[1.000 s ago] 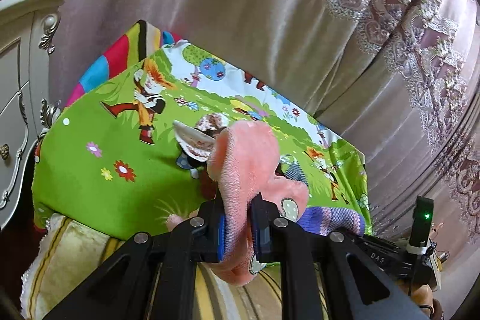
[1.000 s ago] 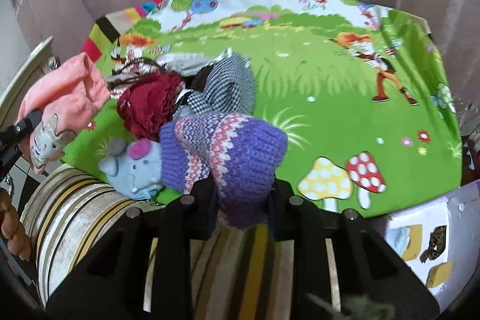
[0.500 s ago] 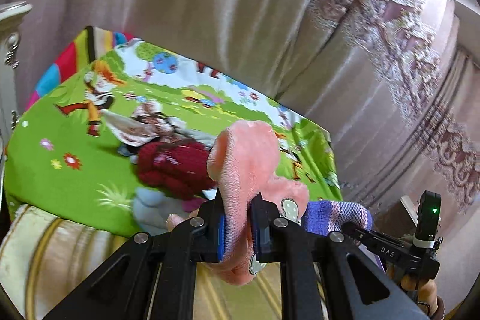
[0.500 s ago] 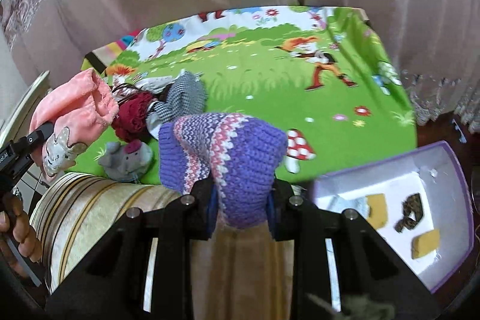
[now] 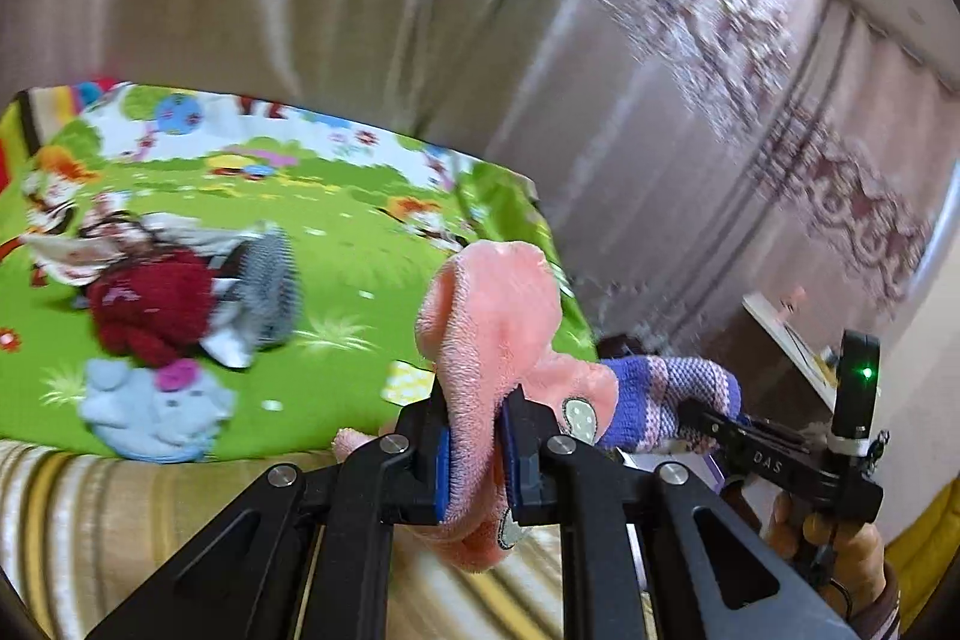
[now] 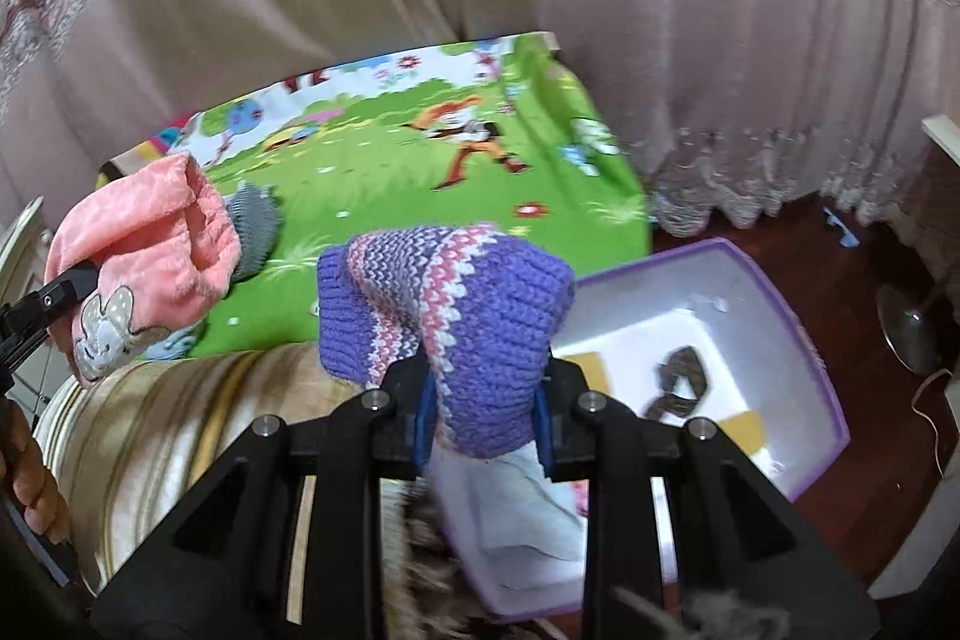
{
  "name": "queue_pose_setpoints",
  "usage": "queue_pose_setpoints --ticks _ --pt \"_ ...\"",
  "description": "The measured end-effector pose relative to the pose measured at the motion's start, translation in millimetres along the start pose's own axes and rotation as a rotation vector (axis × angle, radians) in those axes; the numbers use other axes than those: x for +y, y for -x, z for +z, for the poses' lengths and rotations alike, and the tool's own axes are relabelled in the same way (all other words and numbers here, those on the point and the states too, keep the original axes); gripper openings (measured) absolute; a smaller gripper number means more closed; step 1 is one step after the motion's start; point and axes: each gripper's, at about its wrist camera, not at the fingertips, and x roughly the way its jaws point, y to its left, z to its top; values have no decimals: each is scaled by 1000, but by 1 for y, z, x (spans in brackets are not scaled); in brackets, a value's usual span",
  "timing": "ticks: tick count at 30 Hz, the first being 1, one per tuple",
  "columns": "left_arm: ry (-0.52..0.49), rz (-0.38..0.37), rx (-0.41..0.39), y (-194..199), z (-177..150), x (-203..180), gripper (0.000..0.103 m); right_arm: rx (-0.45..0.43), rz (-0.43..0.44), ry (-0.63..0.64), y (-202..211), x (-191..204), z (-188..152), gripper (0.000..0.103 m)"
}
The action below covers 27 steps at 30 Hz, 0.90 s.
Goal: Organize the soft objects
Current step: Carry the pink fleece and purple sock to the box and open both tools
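My left gripper (image 5: 476, 451) is shut on a pink fleece item (image 5: 498, 316) with a grey bunny patch, held up over the bed's edge. That pink fleece item (image 6: 147, 256) also shows at the left of the right wrist view. My right gripper (image 6: 483, 415) is shut on a purple knitted hat (image 6: 456, 304) with pink and white bands, above the near corner of a purple-rimmed box (image 6: 798, 334) on the floor. The purple knitted hat (image 5: 666, 400) shows to the right of the pink one in the left wrist view.
On the green cartoon play mat (image 5: 336, 244) lie a dark red knit (image 5: 144, 304), a grey checked cloth (image 5: 270, 280) and a pale blue plush (image 5: 150, 406). The box holds yellow pieces and a dark brown scrap (image 6: 678, 382). Curtains (image 6: 660, 10) hang behind; a striped bed cover (image 6: 180, 430) lies below.
Both grippers have swung to the right with their items still held. The mat has slid left in both views, and the purple-rimmed box has come into view under the right gripper.
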Motion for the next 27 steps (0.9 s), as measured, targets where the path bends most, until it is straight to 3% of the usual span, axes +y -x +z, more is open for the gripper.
queue_pose_setpoints --ticks 7,17,20,22,24,27 --pt "-85 -66 79 -36 -8 -52 14 -19 -137 -60 12 -49 -9 30" --pt "-185 -123 156 -80 -15 -111 15 -55 -258 -157 23 -96 -11 35" --pt "-210 -143 192 -94 -18 -123 33 -56 -265 -178 24 -105 -12 47" --pt "-223 -146 202 -99 -21 -129 53 -61 -262 -188 24 -108 -13 59" --pt "-230 -145 202 -99 -23 -131 58 -70 -258 -194 26 -110 -13 66" --pt "-231 -144 207 -98 -24 -131 58 -75 -256 -196 26 -111 -12 68"
